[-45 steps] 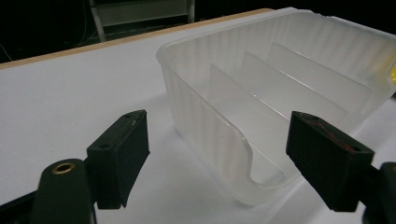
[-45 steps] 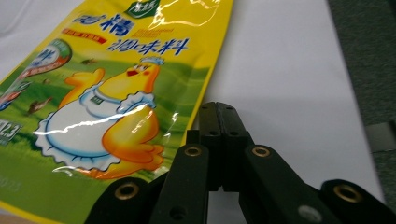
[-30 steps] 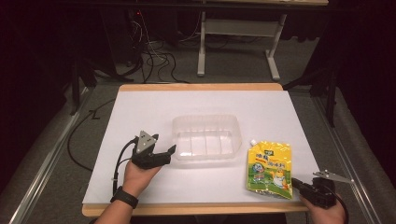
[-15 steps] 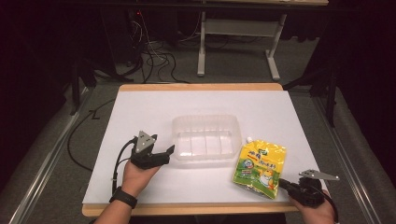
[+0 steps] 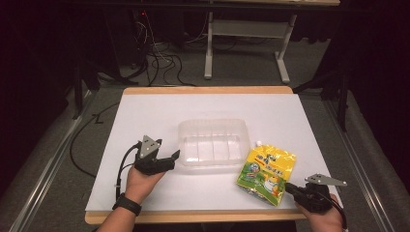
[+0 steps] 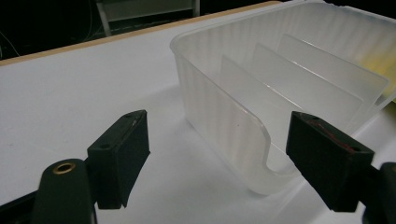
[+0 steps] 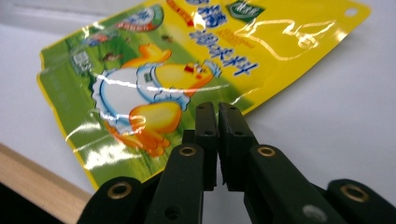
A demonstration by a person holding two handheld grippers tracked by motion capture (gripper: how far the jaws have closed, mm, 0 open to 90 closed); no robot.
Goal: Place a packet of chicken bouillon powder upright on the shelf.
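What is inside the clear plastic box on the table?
The clear plastic box holds several upright clear dividers and, as far as the views show, nothing else. Its far end is seen only through the cloudy dividers. The yellow pouch lies outside it, on the table.

Two hand-held grippers, one spread, one nearly closed

The left gripper (image 5: 170,158) rests in the left hand (image 5: 140,180), jaws wide apart with nothing pressed between them. The right gripper (image 5: 289,187), in the right hand (image 5: 325,215), has jaws nearly together, just parted slightly, gripping nothing.
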